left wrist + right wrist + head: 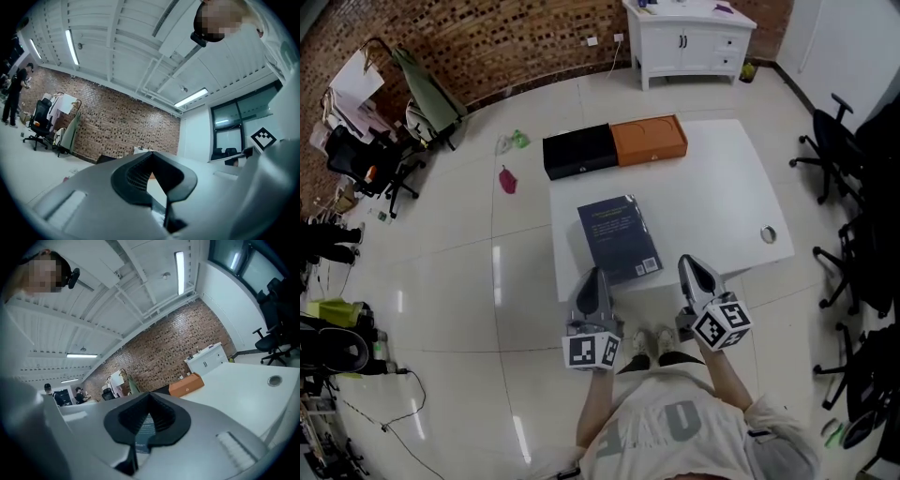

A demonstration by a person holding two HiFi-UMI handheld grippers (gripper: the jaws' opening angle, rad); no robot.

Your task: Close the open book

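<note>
**On the white table, a book that already looks shut**

Near the front edge of the table lies the book, flat, its long side running away from the person and skewed slightly to the left. It shows one dark blue cover with pale print near the top and a small white label at a lower corner. No spread of pages is visible, so I judge it closed and the task all but finished. The cover seems to sit level on the block of pages, though the spine and fore-edge are too small to check from above.

Both tools hover at the near edge, apart from the book. The left gripper is just beside its near left corner, and the right gripper is off to the right. Each gripper's own view shows its jaws clenched tip to tip with nothing between them. In the right gripper view a strip of the blue cover appears through the gap behind the tips, but it lies beyond the jaws — not in them.

What remains, as I read it, is a clean finish: keep both grippers clear of the cover so nothing lifts or nudges it. If the cover springs up, a flat press with closed tips near the fore-edge should settle it — gently, since a glossy paperback could slide on the smooth tabletop.
</note>
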